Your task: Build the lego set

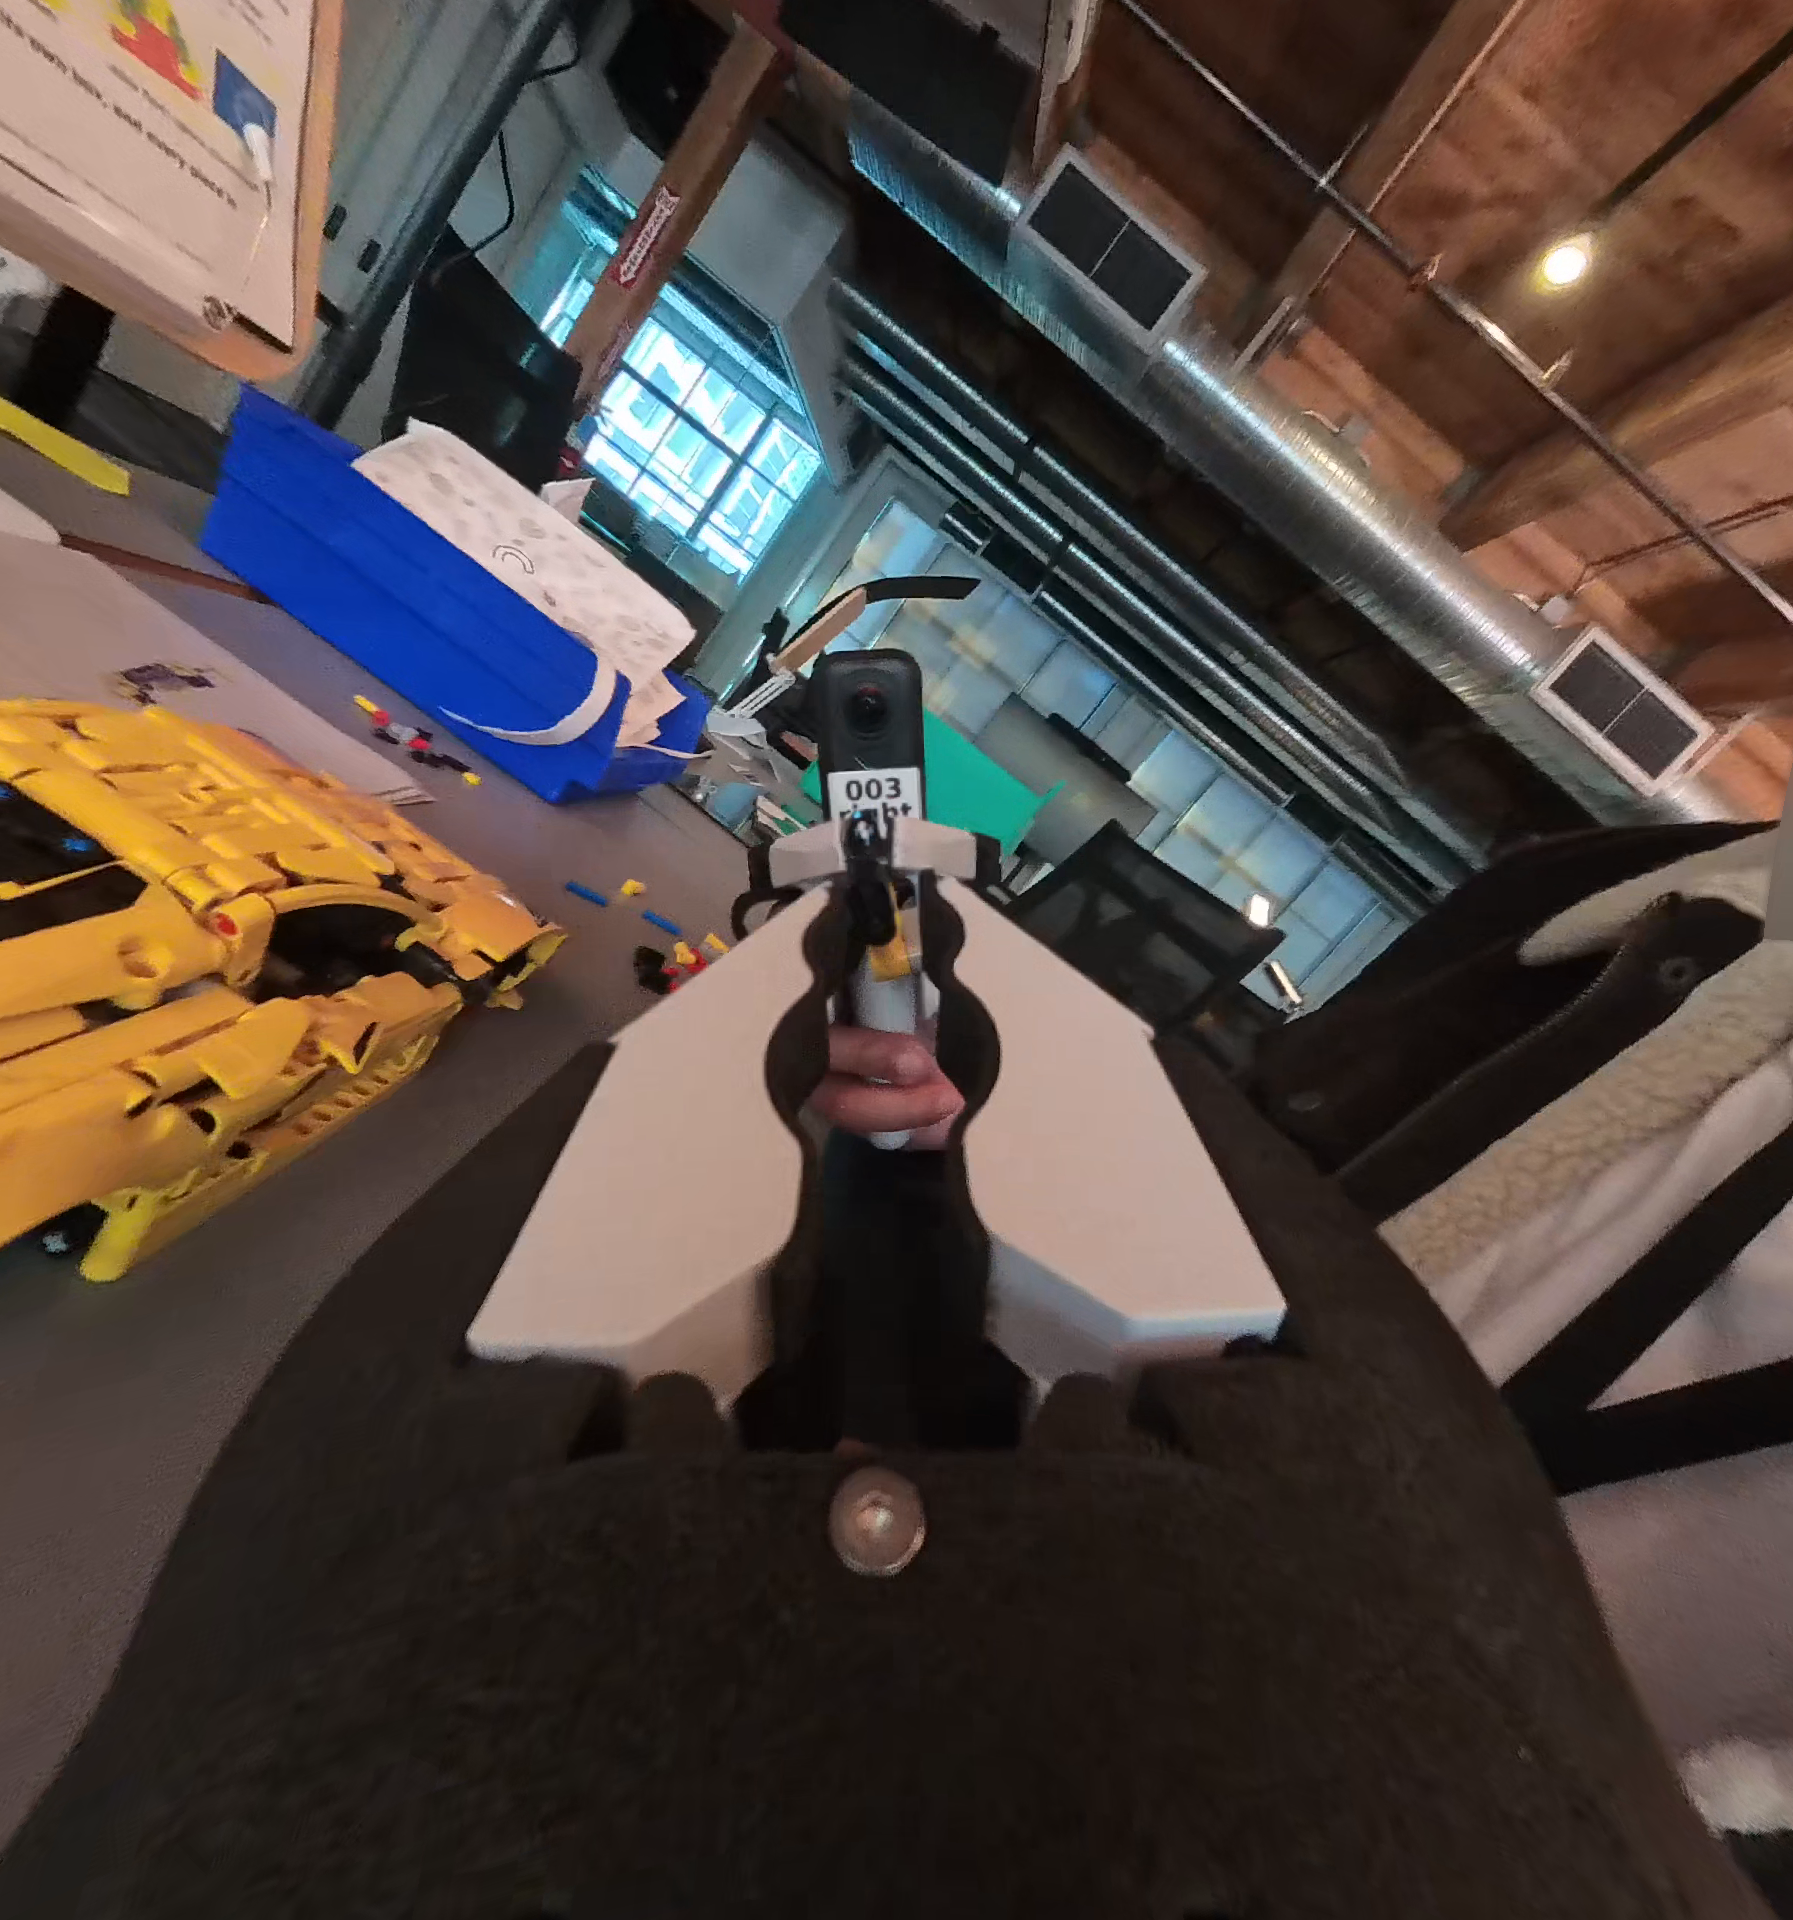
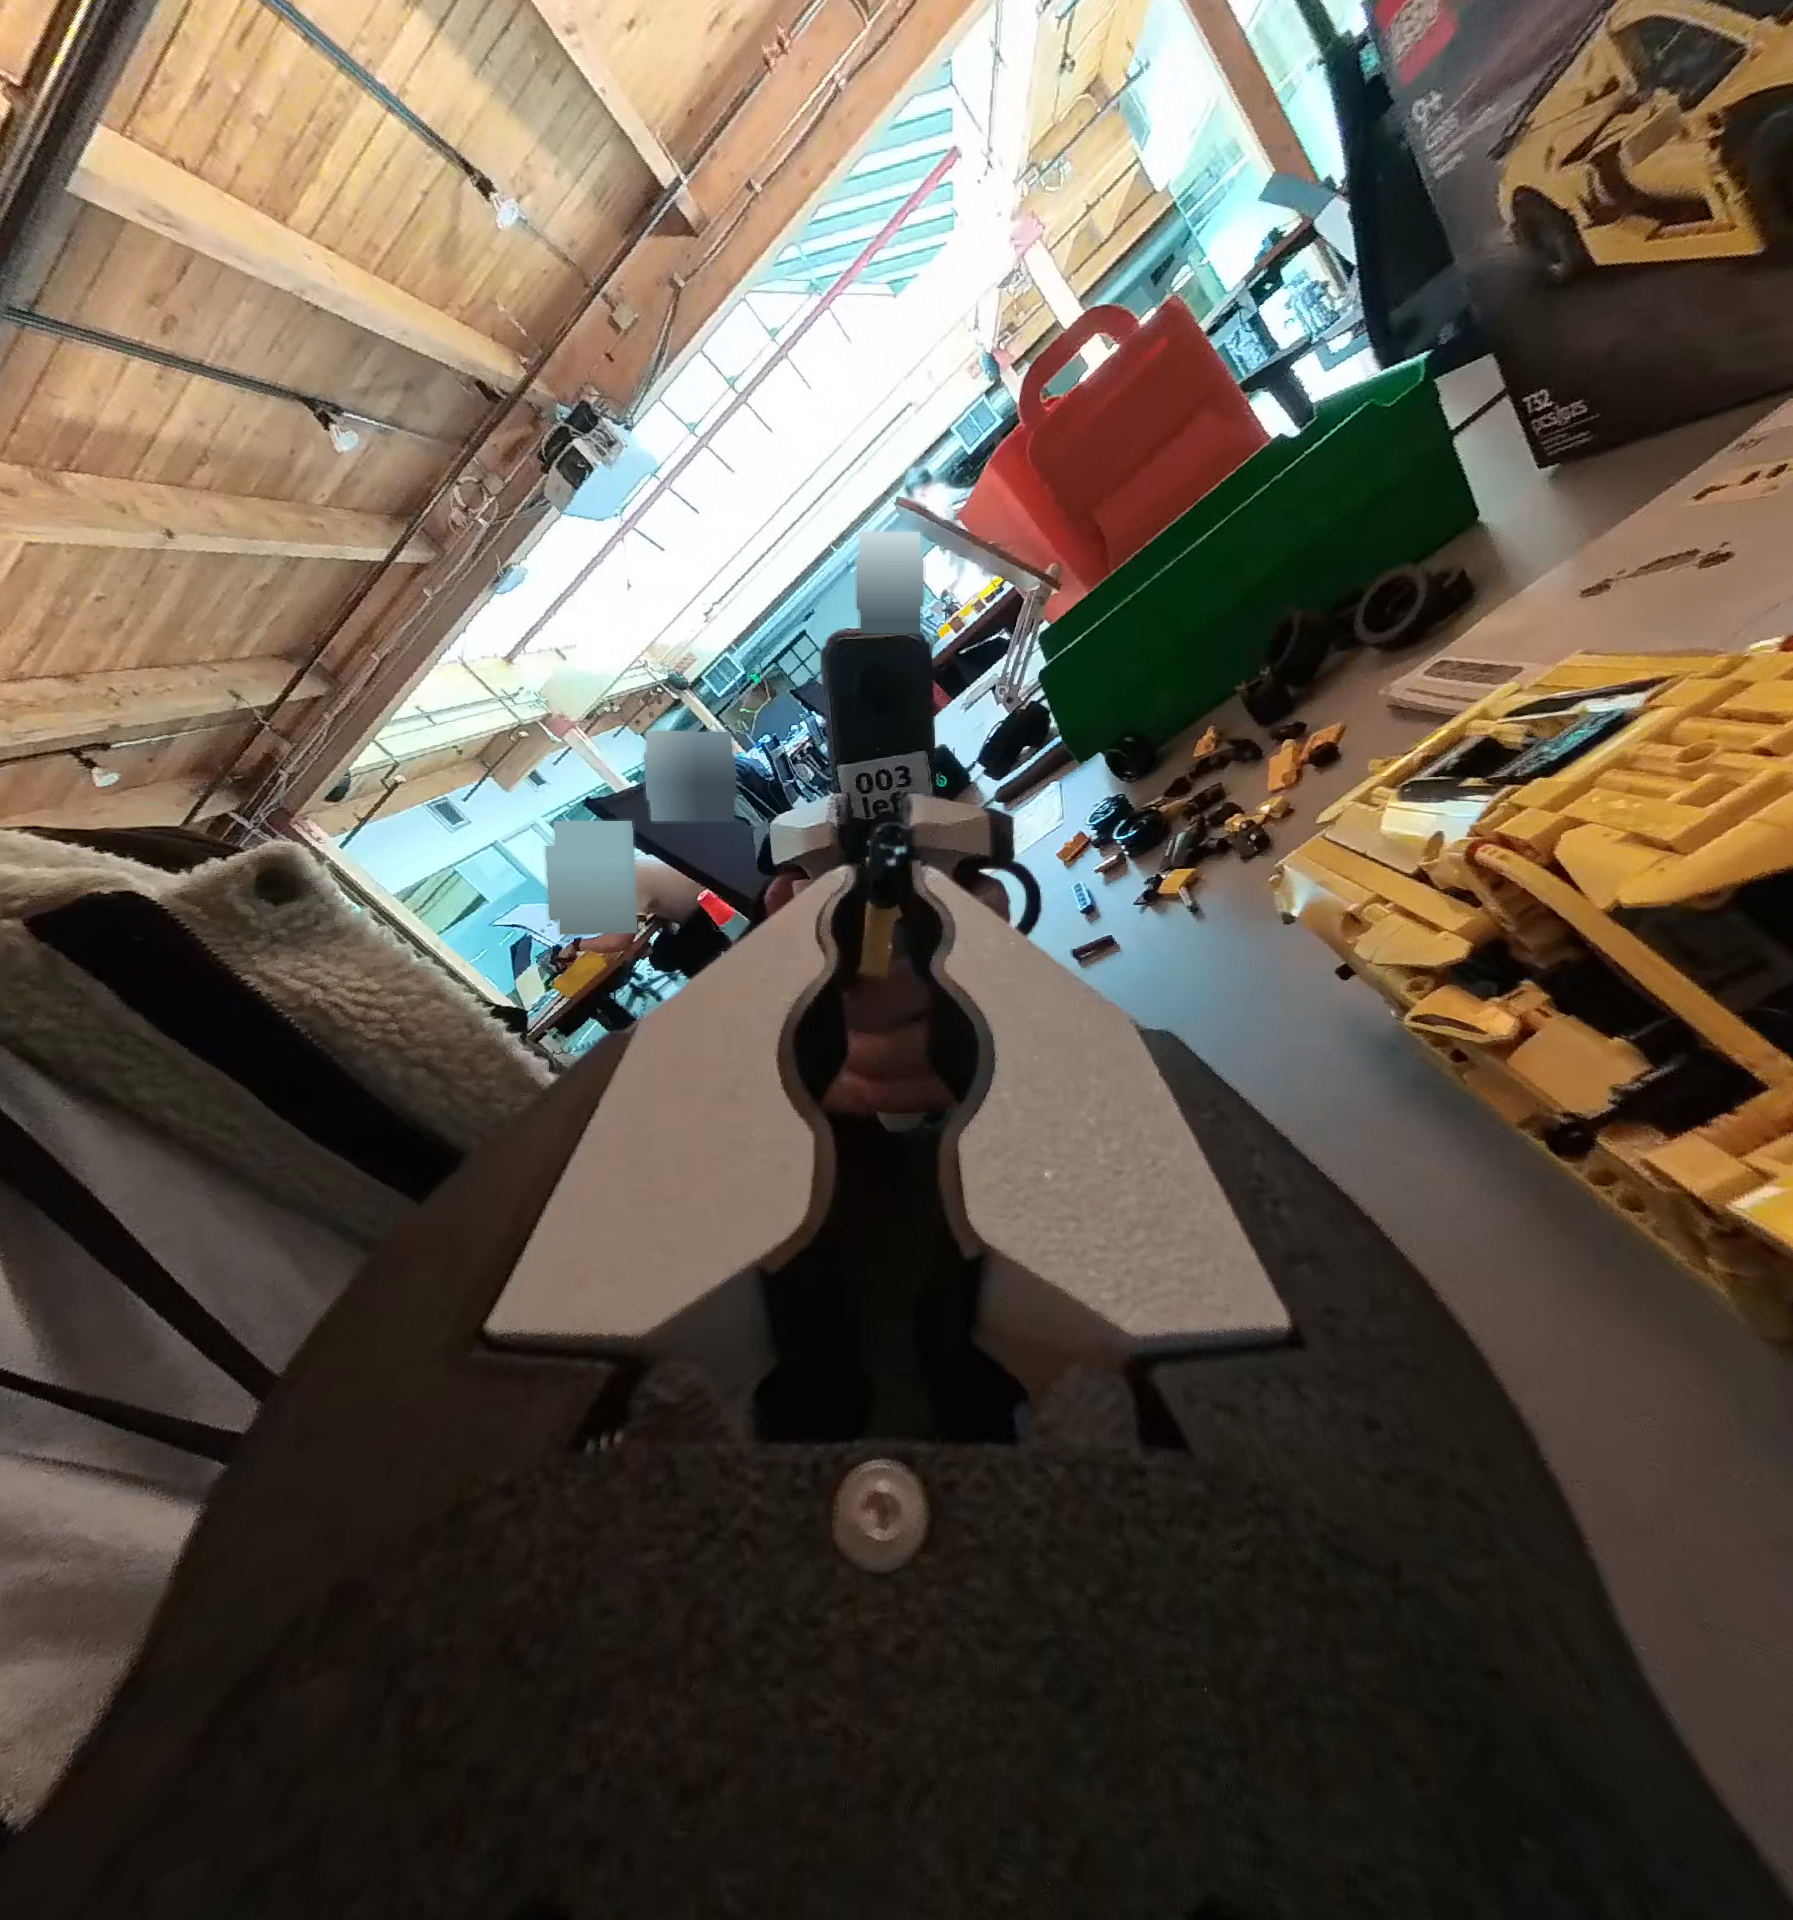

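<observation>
A: Lego car (image 1: 196, 966), yellow, half built, lies on the grey table (image 1: 580, 842). Loose small pieces (image 1: 663, 935) sit just beside its nose.

B: Grippers?

A: Both raised off the table, facing each other tip to tip. Left gripper (image 1: 876, 914) has its jaws nearly closed on a small black and yellow piece (image 1: 879, 925). Right gripper (image 2: 884, 883) looks pinched on the same piece from the other end, jaws almost together. Whether each grip is firm, cannot tell.

B: Hands?

A: A hand (image 1: 887, 1086) shows around the far gripper's handle in each view.

B: Other stuff?

A: Blue bin (image 1: 404, 592) with paper in it behind the car in the left view. In the right view: green bin (image 2: 1256, 582), red carrier (image 2: 1110, 436) behind it, black wheels (image 2: 1391, 613) and more loose parts (image 2: 1204, 800) near the green bin, set box (image 2: 1619, 208) top right. Fleece jacket (image 2: 248, 977) at the side.
</observation>
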